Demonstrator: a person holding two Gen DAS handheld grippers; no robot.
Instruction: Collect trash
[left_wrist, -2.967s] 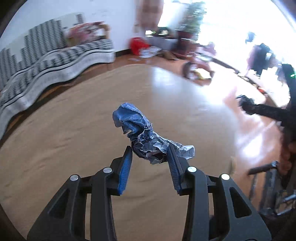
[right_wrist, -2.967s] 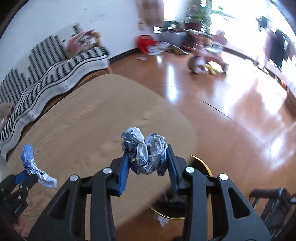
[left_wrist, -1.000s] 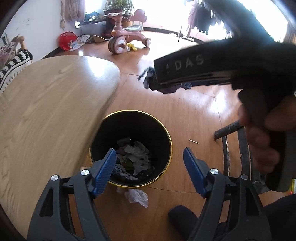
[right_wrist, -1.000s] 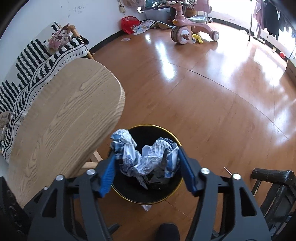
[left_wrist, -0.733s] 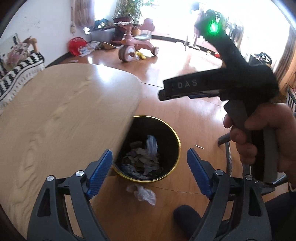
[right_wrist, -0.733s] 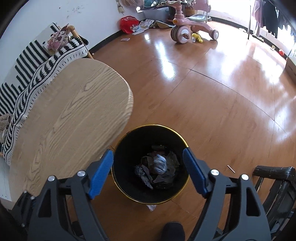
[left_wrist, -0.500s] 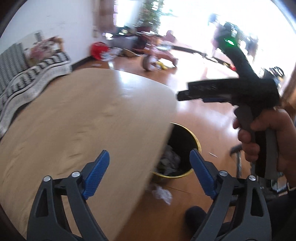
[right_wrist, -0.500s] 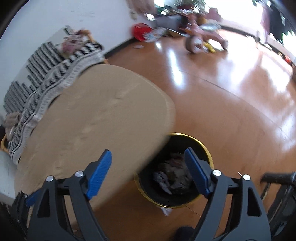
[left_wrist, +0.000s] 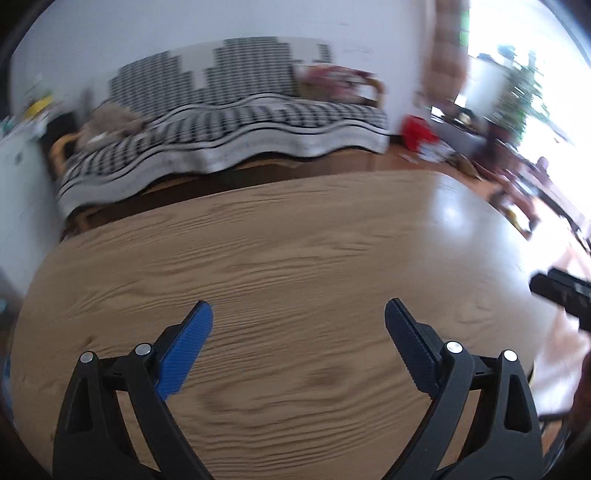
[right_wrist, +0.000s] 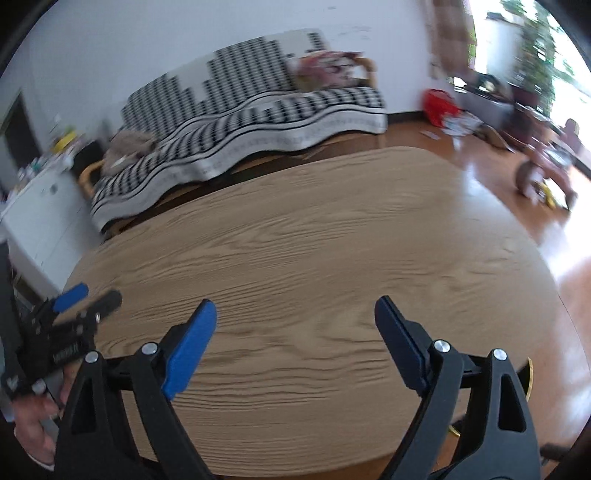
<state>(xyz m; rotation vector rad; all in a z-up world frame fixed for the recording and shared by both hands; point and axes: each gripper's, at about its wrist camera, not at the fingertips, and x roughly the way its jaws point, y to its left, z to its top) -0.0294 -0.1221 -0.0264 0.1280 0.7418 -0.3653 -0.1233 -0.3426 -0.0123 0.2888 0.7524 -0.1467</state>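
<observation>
Left claw: spread wide over the tabletop, nothing between its pads, jaws just been opening.
Right claw: likewise released and empty, jaws just been opening.
Trash bin: only a gold rim sliver past the tabletop's right edge.

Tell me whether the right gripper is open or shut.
Open. The right gripper has its blue pads spread wide with only bare table between them.

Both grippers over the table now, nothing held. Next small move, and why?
Probably pan to look for more trash: left gripper and right gripper are open and empty, having just been opening, and the wooden table shows no trash in either view.
</observation>
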